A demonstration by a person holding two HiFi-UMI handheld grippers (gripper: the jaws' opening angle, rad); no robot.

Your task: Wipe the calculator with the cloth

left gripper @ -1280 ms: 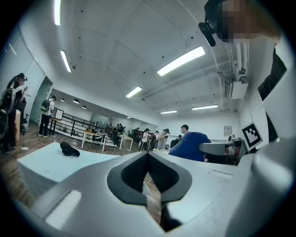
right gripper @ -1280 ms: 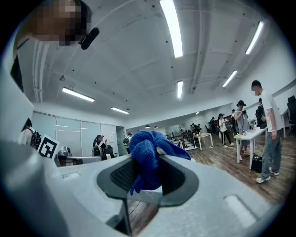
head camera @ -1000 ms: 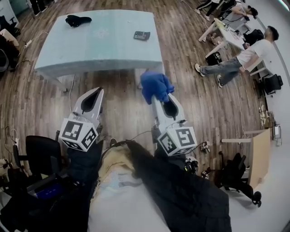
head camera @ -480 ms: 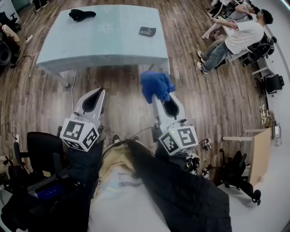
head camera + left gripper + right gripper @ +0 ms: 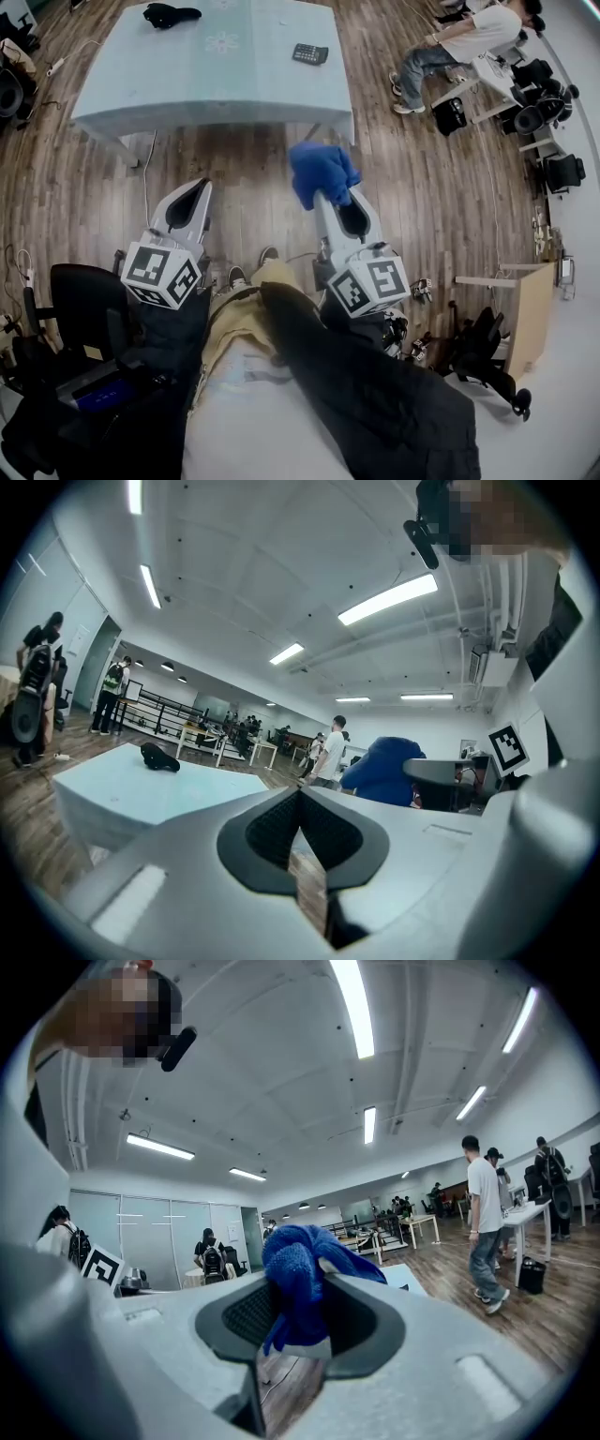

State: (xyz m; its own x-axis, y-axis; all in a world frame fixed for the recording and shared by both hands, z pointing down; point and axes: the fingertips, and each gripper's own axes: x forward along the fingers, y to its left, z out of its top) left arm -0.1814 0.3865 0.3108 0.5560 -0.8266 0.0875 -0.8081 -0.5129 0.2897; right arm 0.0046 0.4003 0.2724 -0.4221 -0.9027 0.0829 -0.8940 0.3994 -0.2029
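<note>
The dark calculator [image 5: 309, 53] lies near the far right side of the pale blue table [image 5: 187, 84], well ahead of both grippers. My right gripper [image 5: 328, 195] is held over the wooden floor short of the table. It is shut on a blue cloth [image 5: 322, 172] that bunches up above its jaws, and the cloth [image 5: 298, 1274] fills the middle of the right gripper view. My left gripper [image 5: 198, 186] stays level beside it, shut with nothing between its jaws. In the left gripper view the closed gripper [image 5: 300, 795] points toward the table [image 5: 141, 794], with the cloth [image 5: 382, 770] off to the right.
A black object [image 5: 172, 14] lies on the table's far left. People sit and stand by desks and chairs [image 5: 469, 42] at the upper right. A black office chair [image 5: 80, 309] stands at my lower left and a wooden cabinet [image 5: 525, 309] at the right.
The table and calculator have slid up in the head view and the people at the right have shifted. A shoe has come into view below the grippers. Both grippers keep their pose.
</note>
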